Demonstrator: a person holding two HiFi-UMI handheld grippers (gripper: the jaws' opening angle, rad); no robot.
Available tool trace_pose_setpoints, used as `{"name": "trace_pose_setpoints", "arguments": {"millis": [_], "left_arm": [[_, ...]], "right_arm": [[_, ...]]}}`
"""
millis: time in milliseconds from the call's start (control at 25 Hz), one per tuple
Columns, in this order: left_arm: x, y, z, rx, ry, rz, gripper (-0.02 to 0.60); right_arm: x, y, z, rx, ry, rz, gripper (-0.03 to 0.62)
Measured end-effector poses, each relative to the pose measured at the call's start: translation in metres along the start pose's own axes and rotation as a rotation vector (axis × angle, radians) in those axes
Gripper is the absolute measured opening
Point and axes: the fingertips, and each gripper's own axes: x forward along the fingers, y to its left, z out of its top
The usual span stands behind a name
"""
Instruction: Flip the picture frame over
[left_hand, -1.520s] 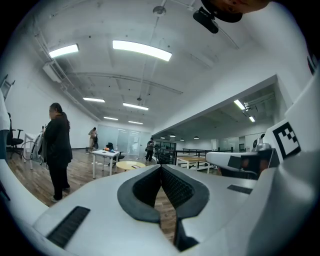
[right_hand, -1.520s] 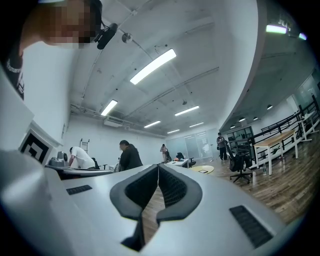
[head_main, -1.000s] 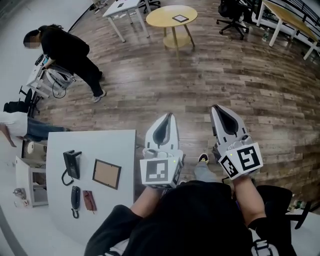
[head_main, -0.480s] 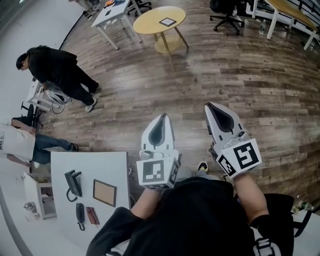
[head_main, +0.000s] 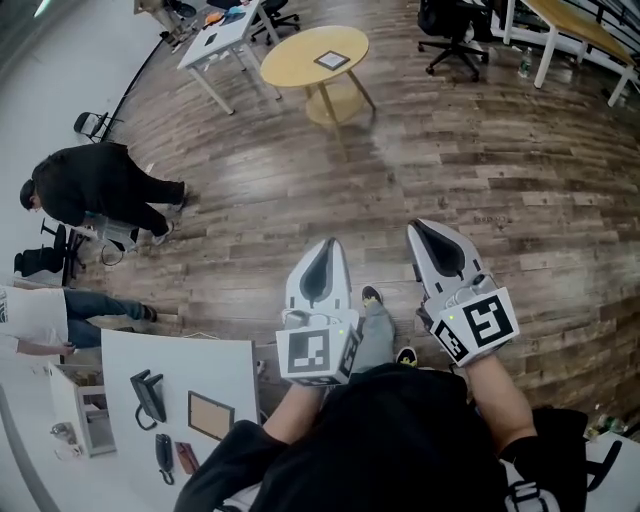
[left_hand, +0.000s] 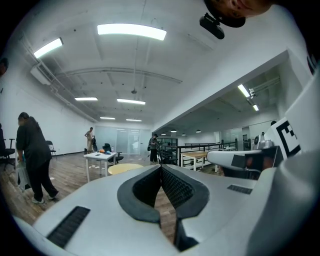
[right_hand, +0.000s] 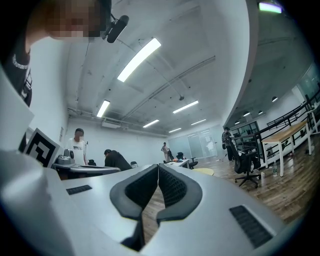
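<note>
Atop left hand-held gripper and right hand-held gripper, square markers.

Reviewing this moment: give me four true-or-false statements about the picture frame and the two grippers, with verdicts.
1. The picture frame lies on the white table. True.
2. The left gripper holds the frame. False: it is shut on nothing, over the floor and apart from the table.
3. The right gripper is shut and empty. True.
4. In the head view, the phone lies to the right of the frame. False: it lies to the frame's left.
</note>
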Motion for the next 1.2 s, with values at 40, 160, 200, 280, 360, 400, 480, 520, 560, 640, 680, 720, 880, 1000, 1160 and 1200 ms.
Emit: {"name": "trace_pose_setpoints", "arguments": {"millis": [40, 160, 200, 280, 360, 400, 480, 520, 560, 640, 680, 720, 880, 1000, 1160, 1200], "left_arm": [[0.012, 0.005, 0.001, 0.0, -0.01, -0.006, 0.021], [0.052, 0.026, 0.008, 0.008, -0.032, -0.014, 0.021], [0.066, 0.034, 0.012, 0.01, -0.036, -0.014, 0.021], [0.093, 0.051, 0.018, 0.007, -0.034, -0.015, 0.021], [0.119, 0.07, 0.022, -0.004, -0.033, -0.028, 0.021], [0.131, 0.08, 0.024, -0.011, -0.033, -0.035, 0.021], [0.155, 0.101, 0.024, -0.023, -0.027, -0.039, 0.021], [0.166, 0.11, 0.024, -0.028, -0.026, -0.036, 0.021], [0.176, 0.12, 0.024, -0.032, -0.026, -0.032, 0.021], [0.196, 0.135, 0.025, -0.029, -0.03, -0.03, 0.021], [0.205, 0.142, 0.025, -0.027, -0.037, -0.036, 0.021], [0.213, 0.149, 0.025, -0.027, -0.044, -0.044, 0.021], [0.24, 0.179, 0.026, -0.017, -0.055, -0.045, 0.021], [0.258, 0.192, 0.029, -0.025, -0.058, -0.045, 0.021], [0.284, 0.2, 0.033, -0.039, -0.053, -0.055, 0.021], [0.292, 0.201, 0.033, -0.034, -0.054, -0.058, 0.021]], "right_arm": [[0.011, -0.004, -0.002, -0.004, 0.004, 0.0, 0.017], [0.05, -0.018, -0.007, -0.028, 0.02, 0.006, 0.017], [0.064, -0.024, -0.009, -0.041, 0.031, 0.007, 0.017], [0.094, -0.036, -0.012, -0.051, 0.053, 0.008, 0.017], [0.126, -0.047, -0.011, -0.047, 0.06, 0.005, 0.017], [0.142, -0.052, -0.01, -0.05, 0.061, 0.002, 0.017], [0.175, -0.059, -0.011, -0.059, 0.066, 0.002, 0.017], [0.191, -0.063, -0.013, -0.061, 0.069, 0.008, 0.017], [0.206, -0.065, -0.015, -0.062, 0.071, 0.017, 0.017], [0.234, -0.07, -0.019, -0.065, 0.074, 0.031, 0.017], [0.248, -0.072, -0.02, -0.068, 0.073, 0.035, 0.017], [0.26, -0.073, -0.022, -0.071, 0.073, 0.036, 0.017], [0.305, -0.075, -0.026, -0.089, 0.071, 0.035, 0.017], [0.326, -0.083, -0.026, -0.088, 0.066, 0.031, 0.017], [0.35, -0.098, -0.026, -0.086, 0.066, 0.021, 0.017], [0.355, -0.103, -0.026, -0.089, 0.063, 0.02, 0.017]]}}
